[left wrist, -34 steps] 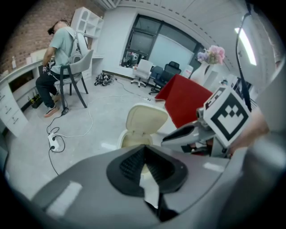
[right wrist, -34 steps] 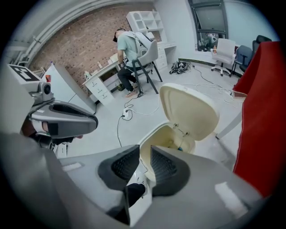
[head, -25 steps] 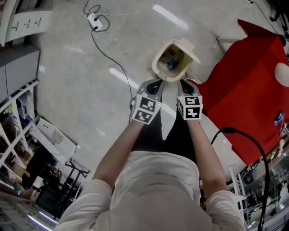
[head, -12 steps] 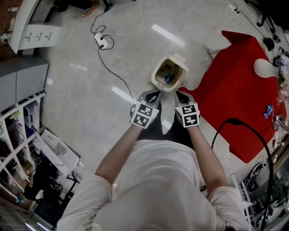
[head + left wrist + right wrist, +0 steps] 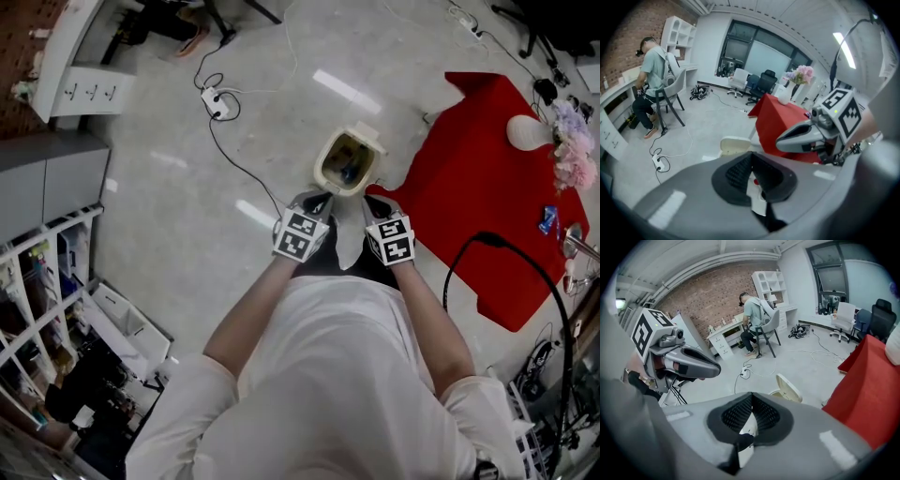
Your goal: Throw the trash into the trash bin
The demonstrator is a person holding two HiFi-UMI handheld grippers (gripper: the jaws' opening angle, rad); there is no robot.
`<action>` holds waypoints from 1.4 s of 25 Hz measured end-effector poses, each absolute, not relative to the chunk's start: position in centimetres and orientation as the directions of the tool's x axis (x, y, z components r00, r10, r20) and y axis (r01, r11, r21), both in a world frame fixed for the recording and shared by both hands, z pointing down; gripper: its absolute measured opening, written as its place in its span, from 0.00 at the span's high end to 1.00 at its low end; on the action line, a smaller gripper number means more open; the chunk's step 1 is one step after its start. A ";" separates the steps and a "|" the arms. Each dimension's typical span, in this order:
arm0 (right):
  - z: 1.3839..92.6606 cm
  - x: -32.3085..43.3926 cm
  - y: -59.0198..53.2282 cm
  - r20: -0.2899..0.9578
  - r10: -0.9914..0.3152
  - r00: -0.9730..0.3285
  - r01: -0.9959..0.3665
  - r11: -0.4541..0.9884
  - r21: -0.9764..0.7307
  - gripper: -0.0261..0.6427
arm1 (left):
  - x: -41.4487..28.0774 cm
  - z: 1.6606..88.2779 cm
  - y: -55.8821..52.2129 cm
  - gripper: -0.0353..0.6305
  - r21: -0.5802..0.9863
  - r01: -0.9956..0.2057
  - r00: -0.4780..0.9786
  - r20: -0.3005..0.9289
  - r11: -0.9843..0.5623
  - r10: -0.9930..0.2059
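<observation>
A cream trash bin (image 5: pixel 322 162) stands on the floor with its lid (image 5: pixel 371 137) flipped up, and a blue piece of trash (image 5: pixel 349 173) lies inside. Both grippers hang side by side over its near edge, well above it. My left gripper (image 5: pixel 319 199) is shut with nothing between its pads (image 5: pixel 740 171). To its right, my right gripper (image 5: pixel 375 202) is also shut and empty. The bin's lid (image 5: pixel 733 144) peeks over the left jaws in the left gripper view. In the right gripper view the lid (image 5: pixel 790 387) shows just beyond the closed jaws.
A table under a red cloth (image 5: pixel 487 187) stands right of the bin, with a white vase of flowers (image 5: pixel 530 131) on it. A black cable (image 5: pixel 506 253) loops near my right arm. A power strip (image 5: pixel 217 105) lies on the floor; shelves (image 5: pixel 37 272) line the left. A person (image 5: pixel 752 315) sits at a far desk.
Both grippers and the head camera have risen, so the bin looks smaller and farther below. Both jaws stay shut and empty.
</observation>
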State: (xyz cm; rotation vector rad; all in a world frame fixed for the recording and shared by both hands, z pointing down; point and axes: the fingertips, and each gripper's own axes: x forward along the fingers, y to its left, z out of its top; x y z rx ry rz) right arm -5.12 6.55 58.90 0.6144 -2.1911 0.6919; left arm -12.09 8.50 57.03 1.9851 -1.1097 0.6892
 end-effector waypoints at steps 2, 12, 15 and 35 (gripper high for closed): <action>58.4 -5.0 6.7 0.763 -0.216 -0.609 -0.615 0.736 -0.283 0.96 | -12.0 56.6 8.7 0.94 0.342 -0.873 0.478 0.742 -0.348 -0.470; 55.7 -4.1 7.1 0.746 -0.213 -0.631 -0.581 0.767 -0.272 0.96 | -10.9 55.0 9.5 0.94 0.322 -0.876 0.471 0.730 -0.358 -0.496; 55.3 -3.6 6.9 0.744 -0.214 -0.633 -0.580 0.767 -0.274 0.96 | -10.2 54.8 9.3 0.94 0.307 -0.869 0.477 0.729 -0.388 -0.492; 51.9 5.5 4.9 0.728 -0.293 -0.621 -0.643 0.721 -0.258 0.91 | -1.2 49.8 5.9 0.94 0.283 -0.803 0.544 0.708 -0.524 -0.451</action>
